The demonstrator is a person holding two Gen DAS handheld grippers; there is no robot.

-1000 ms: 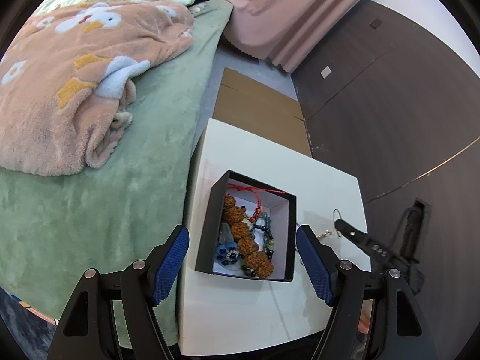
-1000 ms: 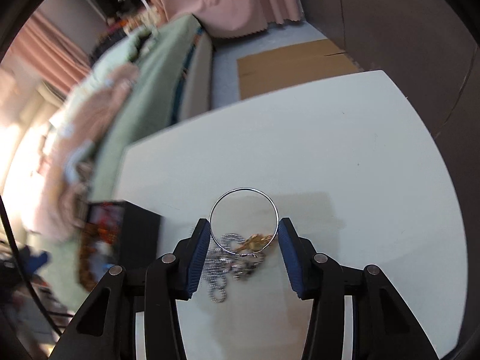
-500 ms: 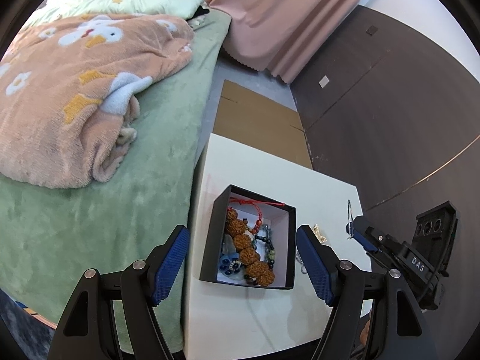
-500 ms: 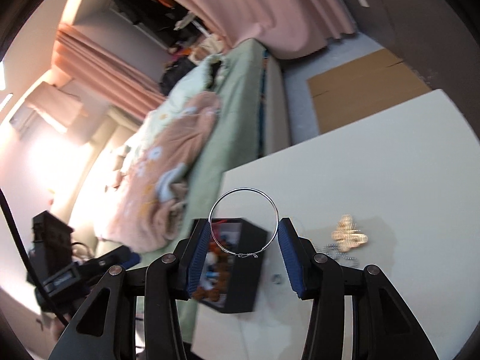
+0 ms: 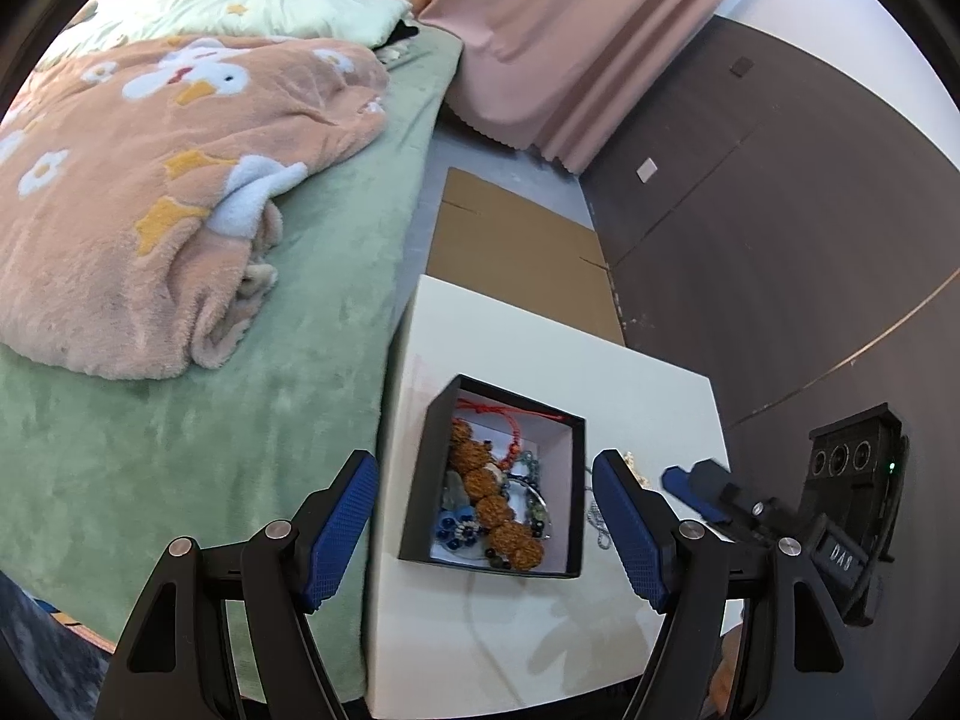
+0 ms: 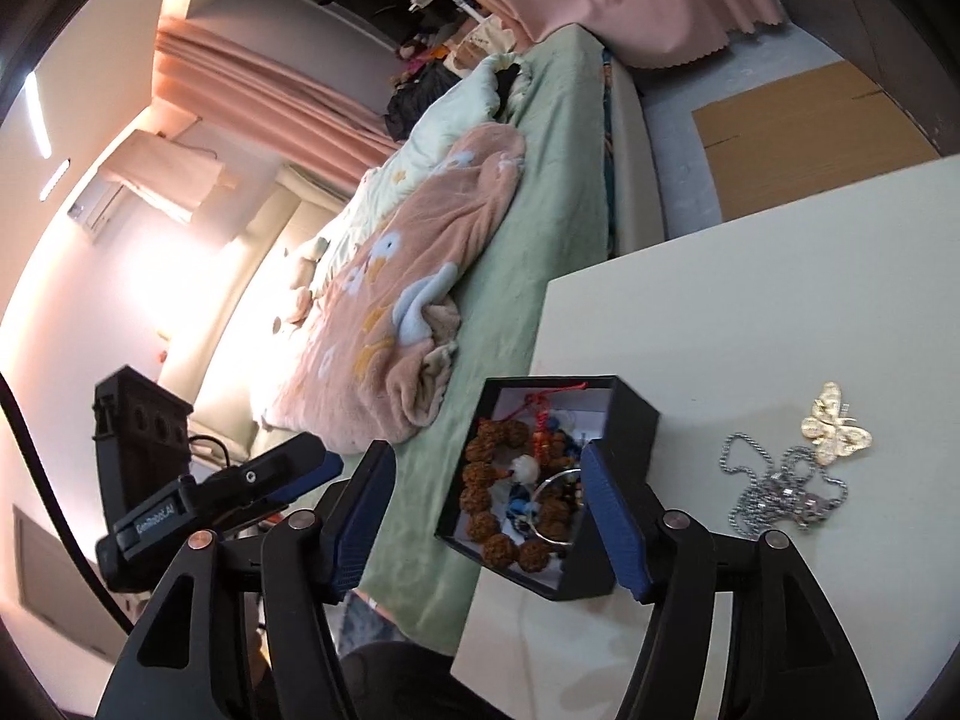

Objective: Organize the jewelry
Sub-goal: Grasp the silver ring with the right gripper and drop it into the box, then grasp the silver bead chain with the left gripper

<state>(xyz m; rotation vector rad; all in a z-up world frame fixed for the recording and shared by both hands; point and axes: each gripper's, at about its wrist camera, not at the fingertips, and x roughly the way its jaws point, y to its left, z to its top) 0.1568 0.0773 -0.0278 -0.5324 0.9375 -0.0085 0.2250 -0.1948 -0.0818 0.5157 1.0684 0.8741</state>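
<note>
A black jewelry box [image 5: 420, 480] with a white inside stands on the white table [image 5: 540, 360]. It holds a brown bead bracelet [image 5: 489, 498], red cord, blue beads and a silver ring bangle [image 6: 555, 513]. My left gripper [image 5: 486, 516] is open and empty, hovering in front of the box. My right gripper [image 6: 486, 510] is open and empty above the box [image 6: 630, 420]; its fingers [image 5: 684, 477] show at the right of the left wrist view. A silver chain [image 6: 780, 486] and a gold butterfly brooch [image 6: 834, 426] lie on the table right of the box.
A bed with a green cover [image 5: 180, 420] and a pink blanket [image 5: 150, 180] runs along the table's left side. Flat cardboard [image 5: 510, 252] lies on the floor beyond the table. A dark wall [image 5: 780, 210] is at the right. Pink curtains [image 5: 570, 30] hang behind.
My right gripper lifted the silver ring bangle off the table, carried it left over the box and opened; the bangle now lies in the box. My left gripper stayed open near the box.
</note>
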